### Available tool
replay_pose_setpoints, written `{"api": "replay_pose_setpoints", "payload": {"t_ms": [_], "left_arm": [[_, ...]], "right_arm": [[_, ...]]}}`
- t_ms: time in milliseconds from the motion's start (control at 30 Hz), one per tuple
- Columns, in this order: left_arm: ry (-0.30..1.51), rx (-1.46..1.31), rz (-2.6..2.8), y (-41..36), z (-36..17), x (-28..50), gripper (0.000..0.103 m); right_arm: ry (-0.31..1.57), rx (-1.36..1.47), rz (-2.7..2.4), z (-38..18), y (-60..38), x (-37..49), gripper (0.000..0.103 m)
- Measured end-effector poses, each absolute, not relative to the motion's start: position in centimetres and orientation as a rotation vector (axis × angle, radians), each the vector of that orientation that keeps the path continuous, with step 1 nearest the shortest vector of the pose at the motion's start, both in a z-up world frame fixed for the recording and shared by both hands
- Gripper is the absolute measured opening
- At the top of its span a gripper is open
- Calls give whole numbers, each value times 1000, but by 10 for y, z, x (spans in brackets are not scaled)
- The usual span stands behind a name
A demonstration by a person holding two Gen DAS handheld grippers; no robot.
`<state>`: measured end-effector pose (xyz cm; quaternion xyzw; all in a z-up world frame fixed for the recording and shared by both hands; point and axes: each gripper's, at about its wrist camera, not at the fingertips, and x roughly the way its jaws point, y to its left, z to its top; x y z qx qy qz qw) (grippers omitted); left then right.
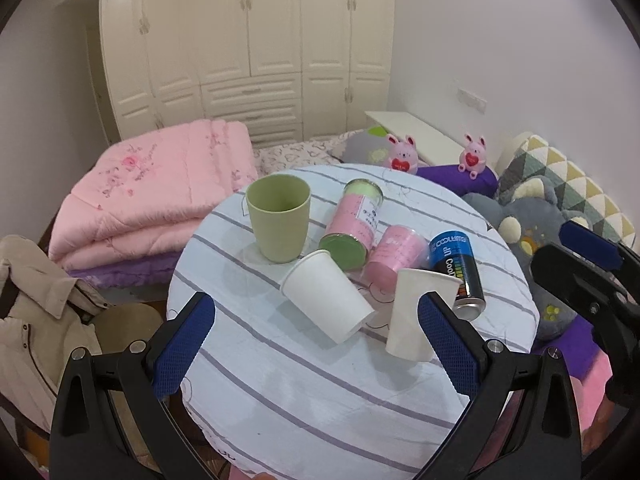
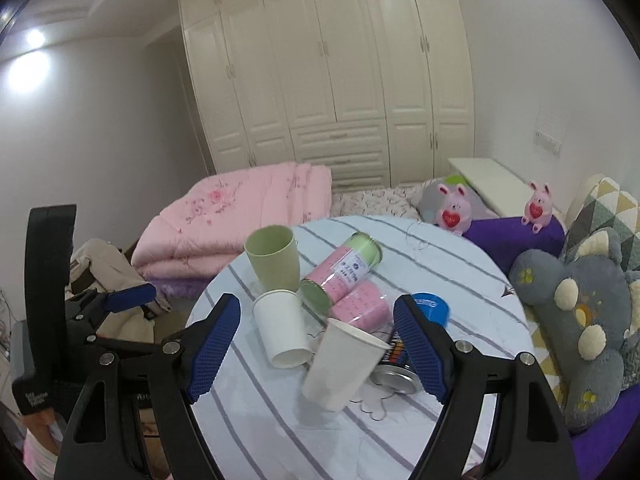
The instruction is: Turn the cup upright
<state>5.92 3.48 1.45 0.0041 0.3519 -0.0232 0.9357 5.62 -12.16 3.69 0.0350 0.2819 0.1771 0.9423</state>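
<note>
Two white paper cups are on a round table with a striped cloth (image 1: 280, 380). One cup (image 1: 326, 296) lies on its side, mouth toward the far left; it also shows in the right wrist view (image 2: 282, 330). The other cup (image 1: 418, 314) stands upright, mouth up, leaning slightly; it also shows in the right wrist view (image 2: 342, 364). My left gripper (image 1: 316, 340) is open and empty, above the near table, with its right finger beside the upright cup. My right gripper (image 2: 318, 340) is open and empty, its fingers spread on either side of both cups from above.
A green cup (image 1: 279, 216) stands upright at the back. A pink and green can (image 1: 354, 222), a pink roll (image 1: 396, 258) and a black and blue can (image 1: 458, 270) lie behind the paper cups. A pink quilt (image 1: 160, 196) and plush toys (image 1: 532, 224) surround the table.
</note>
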Motion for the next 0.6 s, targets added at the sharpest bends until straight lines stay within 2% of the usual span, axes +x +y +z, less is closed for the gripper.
{"api": "replay_pose_setpoints", "payload": {"t_ms": [433,600], "left_arm": [[657,24,-25,7,23,41,103],[665,34,-36,0,23,42,103]], "right_arm": [[451,-4,303,26,-148,27,81],[456,-19,289,23,-152,26,81]]}}
